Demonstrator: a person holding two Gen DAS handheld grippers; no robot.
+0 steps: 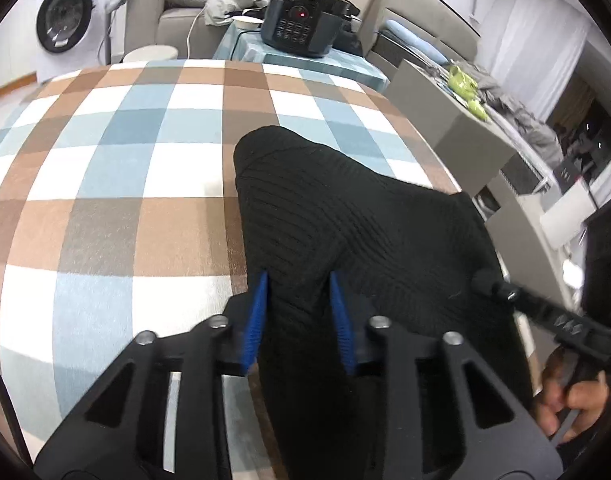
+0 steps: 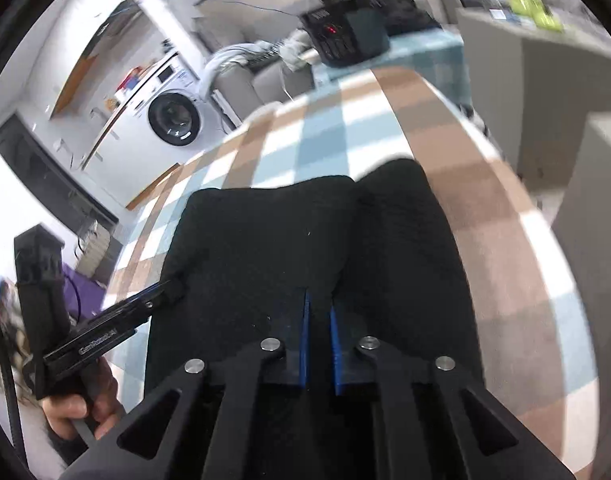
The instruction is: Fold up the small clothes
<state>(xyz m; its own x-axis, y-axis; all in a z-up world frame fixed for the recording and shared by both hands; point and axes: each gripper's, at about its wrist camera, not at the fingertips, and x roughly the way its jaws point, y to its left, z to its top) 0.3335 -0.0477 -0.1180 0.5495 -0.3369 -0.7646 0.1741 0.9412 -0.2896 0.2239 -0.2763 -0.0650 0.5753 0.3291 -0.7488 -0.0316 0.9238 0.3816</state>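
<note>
A black ribbed knit garment [image 1: 345, 216] lies on the checked tablecloth [image 1: 117, 184], near the table's right edge. My left gripper [image 1: 299, 280] is shut on a bunched fold of it, held between the blue pads [image 1: 257, 316]. My right gripper [image 2: 319, 300] is shut on another part of the same garment [image 2: 265, 240], its blue pads [image 2: 305, 336] close together with cloth between them. The right gripper also shows in the left wrist view [image 1: 489, 282], touching the garment's right side. The left gripper shows in the right wrist view [image 2: 165, 292] at the garment's left edge.
A black pressure cooker [image 1: 303, 20] stands on a second table behind. A washing machine [image 1: 65, 20] and a grey sofa [image 1: 177, 20] are at the back left. Grey cabinets with clutter [image 1: 477, 120] stand close to the table's right edge.
</note>
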